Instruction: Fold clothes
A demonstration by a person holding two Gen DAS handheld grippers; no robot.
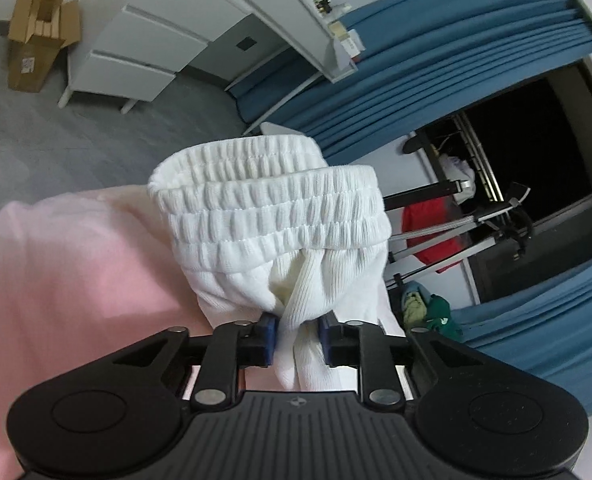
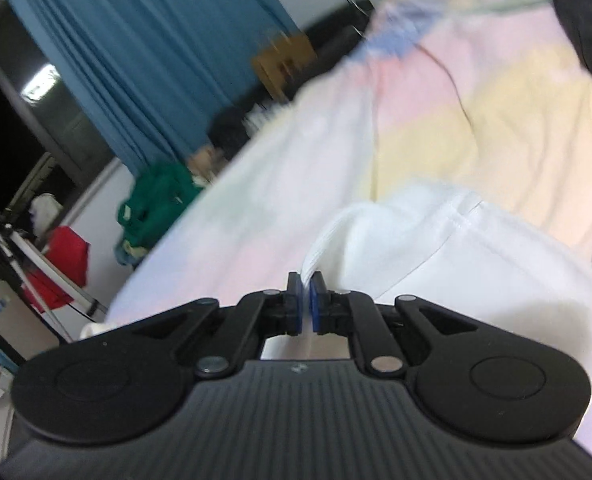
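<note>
Left gripper (image 1: 296,338): jaws clamped on bunched white garment (image 1: 272,216), elastic waistband rising toward 12 o'clock above the pastel bed cover (image 1: 64,280). Right gripper (image 2: 304,300): jaws nearly closed, pinching the garment's thin edge; the rest spreads toward 2 o'clock on the bed.

One white garment (image 1: 272,216), two grippers (image 1: 296,338) (image 2: 305,300), one cardboard box (image 1: 40,36)
</note>
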